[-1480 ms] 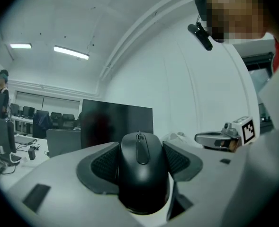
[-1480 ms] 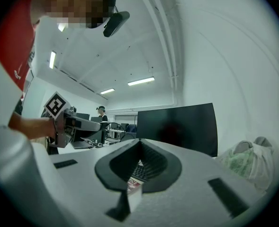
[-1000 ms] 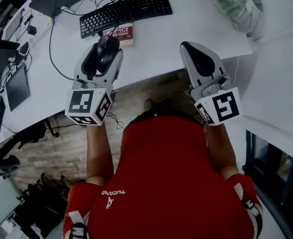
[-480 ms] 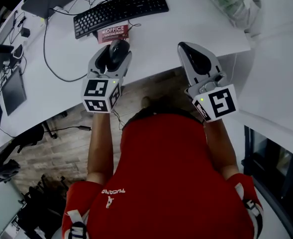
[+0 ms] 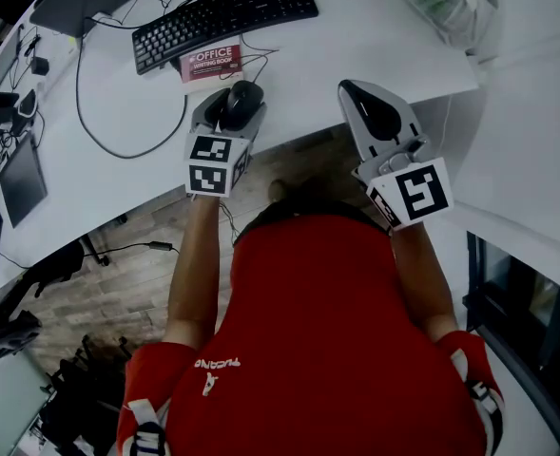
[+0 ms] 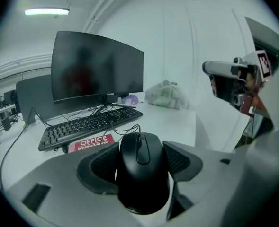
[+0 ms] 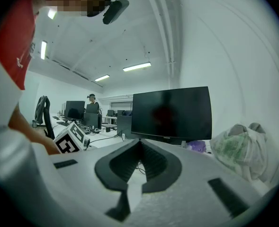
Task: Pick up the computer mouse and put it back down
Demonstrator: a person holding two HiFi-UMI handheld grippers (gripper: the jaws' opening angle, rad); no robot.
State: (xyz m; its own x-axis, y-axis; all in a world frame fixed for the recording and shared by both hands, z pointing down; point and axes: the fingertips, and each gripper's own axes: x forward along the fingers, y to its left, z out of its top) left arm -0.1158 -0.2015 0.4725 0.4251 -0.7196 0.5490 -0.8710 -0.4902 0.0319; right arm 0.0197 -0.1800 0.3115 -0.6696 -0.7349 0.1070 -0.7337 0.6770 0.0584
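A broad white bench [image 5: 356, 36] spreads beyond my fingers. A black flat monitor [image 6: 96, 65] stands at its far side, with a long black keyboard [image 5: 224, 9] in front of it. Nearer lies a thin red-covered writing book [image 5: 211, 63], just ahead of my left fingertips.

Over the last second my left gripper [image 5: 237, 103] has moved forward and down, away from my chest and toward the bench's near edge. It now looks smaller in the head view. I judge that the lift is done and the set-down is under way.

The rounded black computer mouse [image 6: 141, 171] sits between my left fingers [image 6: 99, 167]. They are parted only to its width, and their ribbed pads press both its flanks. Its wheel end points away from me toward the book. I cannot tell whether its underside has met the bench yet.

My right gripper [image 7: 140, 148] has stayed beside the left, above the bench edge. Its fingers [image 7: 125, 162] meet at the tips with nothing between them.
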